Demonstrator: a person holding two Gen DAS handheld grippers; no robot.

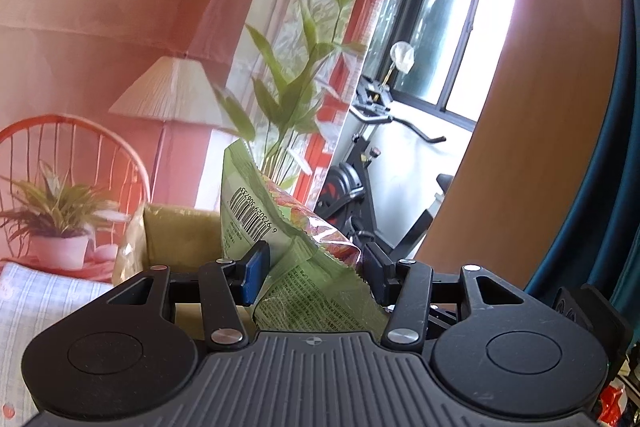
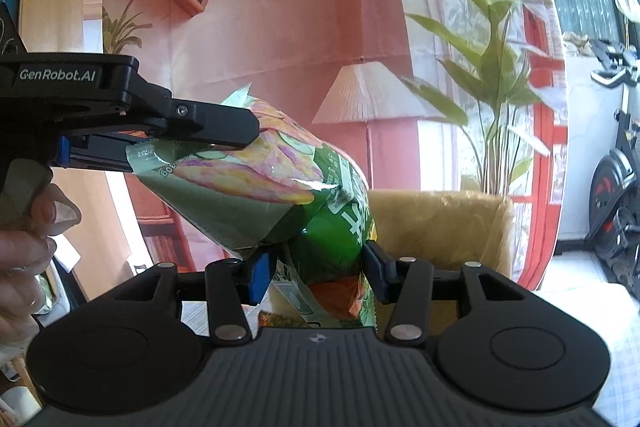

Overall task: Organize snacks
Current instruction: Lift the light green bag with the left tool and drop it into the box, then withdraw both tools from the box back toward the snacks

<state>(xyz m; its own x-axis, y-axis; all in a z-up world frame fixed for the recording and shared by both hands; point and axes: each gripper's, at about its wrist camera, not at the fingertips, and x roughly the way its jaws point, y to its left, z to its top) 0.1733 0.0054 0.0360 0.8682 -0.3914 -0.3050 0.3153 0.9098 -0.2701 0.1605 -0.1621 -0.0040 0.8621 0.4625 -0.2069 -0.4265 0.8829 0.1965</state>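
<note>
Fingers of the right gripper sit closest in its own view, closed on the lower end of the green chip bag, blue pad against one side and dark pad against the other. From that pinch the bag's long axis climbs up and to the left, ending at its crimped top edge, where the left gripper reaches in from the left and clamps the seal. In the left wrist view the same bag stands between the left gripper's pads, barcode side facing the camera, squeezed at its crumpled end. So the bag hangs in the air, stretched between both tools, each holding an opposite end. Just beyond and to the right lies the lined cardboard box, open-topped, near the bag's lower end and so nearer the right gripper. The likely drop seems to turn on this: the box lies forward and right of the bag. Farther back stand the lamp and potted plant.
</note>
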